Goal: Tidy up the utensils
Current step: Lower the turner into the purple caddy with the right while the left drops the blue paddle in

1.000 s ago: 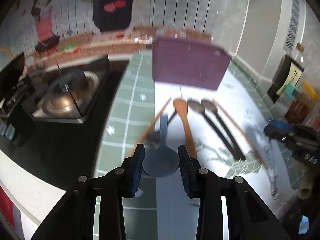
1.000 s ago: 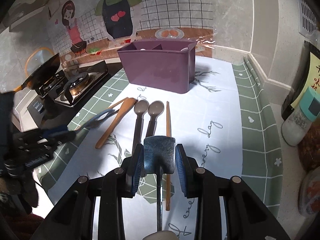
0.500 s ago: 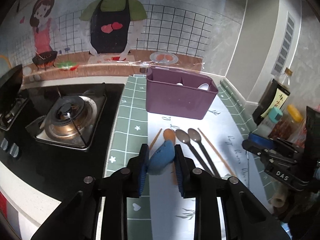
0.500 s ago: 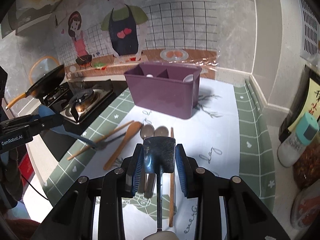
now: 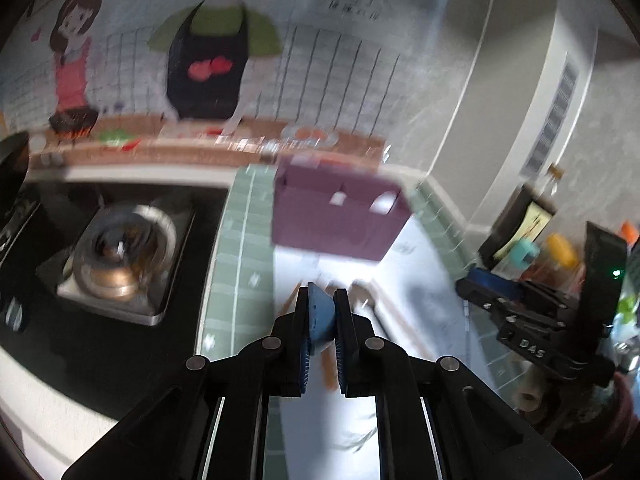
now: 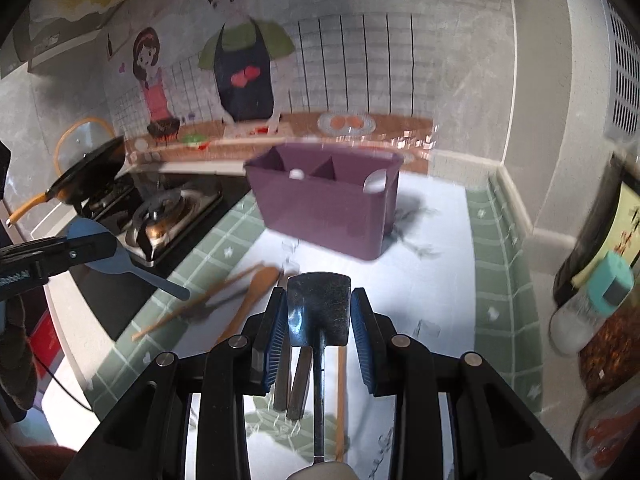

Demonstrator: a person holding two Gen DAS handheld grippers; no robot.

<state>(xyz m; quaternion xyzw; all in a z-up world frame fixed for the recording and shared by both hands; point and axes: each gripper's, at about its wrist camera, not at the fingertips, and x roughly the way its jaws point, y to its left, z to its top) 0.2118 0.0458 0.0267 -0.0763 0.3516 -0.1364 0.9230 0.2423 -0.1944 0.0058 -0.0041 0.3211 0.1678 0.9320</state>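
While both utensils hang clear of the counter, apparently bound for the purple caddy (image 6: 326, 204) at the back of the mat, the blue rice paddle (image 5: 320, 318) sits pinched edge-on in the left gripper (image 5: 321, 320), whose jaws have just been closing to a narrow gap on its blade. The metal spatula (image 6: 319, 308) is clamped flat across its head in the right gripper (image 6: 319, 312), handle trailing back. Only the right view shows the paddle's full shape (image 6: 104, 254) and the wooden spoon (image 6: 256, 288) and chopsticks (image 6: 200, 300) left on the mat; the blurred left view shows the burner (image 5: 116, 256) from above.
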